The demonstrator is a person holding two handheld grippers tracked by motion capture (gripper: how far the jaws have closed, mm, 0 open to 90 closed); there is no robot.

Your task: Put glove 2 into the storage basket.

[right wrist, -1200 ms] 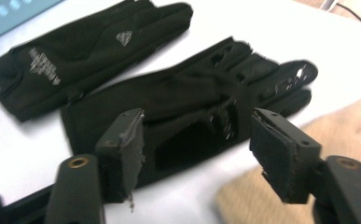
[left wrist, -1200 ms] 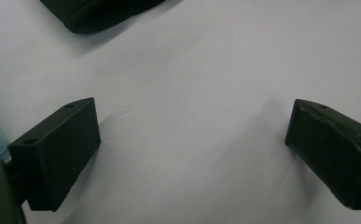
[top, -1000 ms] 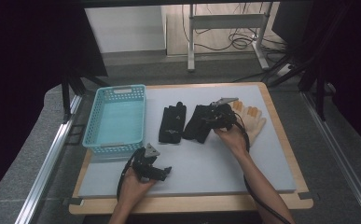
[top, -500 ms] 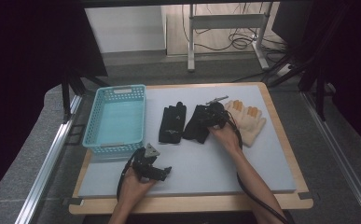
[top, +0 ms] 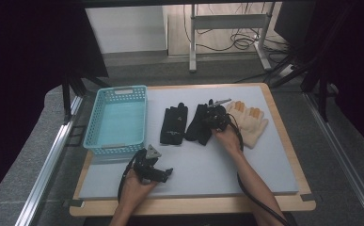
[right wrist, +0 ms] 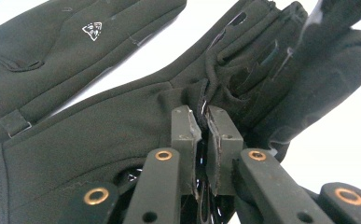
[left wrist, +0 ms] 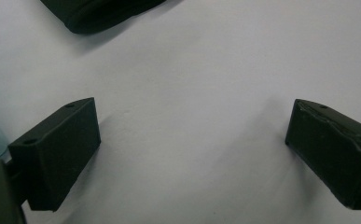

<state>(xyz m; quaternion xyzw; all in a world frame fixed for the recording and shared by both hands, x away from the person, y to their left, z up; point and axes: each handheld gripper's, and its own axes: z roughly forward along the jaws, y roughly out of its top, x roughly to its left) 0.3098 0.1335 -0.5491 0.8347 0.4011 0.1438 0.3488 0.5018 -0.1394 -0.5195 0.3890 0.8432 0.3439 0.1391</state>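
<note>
my right claw (right wrist: 202, 122) just pinched shut on a fold of the black glove (right wrist: 99, 140), 2nd black glove (top: 173, 124) beside it. left claw (left wrist: 192, 149) wide open over bare desk (top: 217, 169)

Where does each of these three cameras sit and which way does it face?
High view: above the person's side, facing forward and down on the grey table mat; both forearms show.
Left gripper view: on the left gripper, facing bare mat between open jaws.
Right gripper view: on the right gripper, pinching a black fabric glove.
Shared: that glove, also in the high view.
</note>
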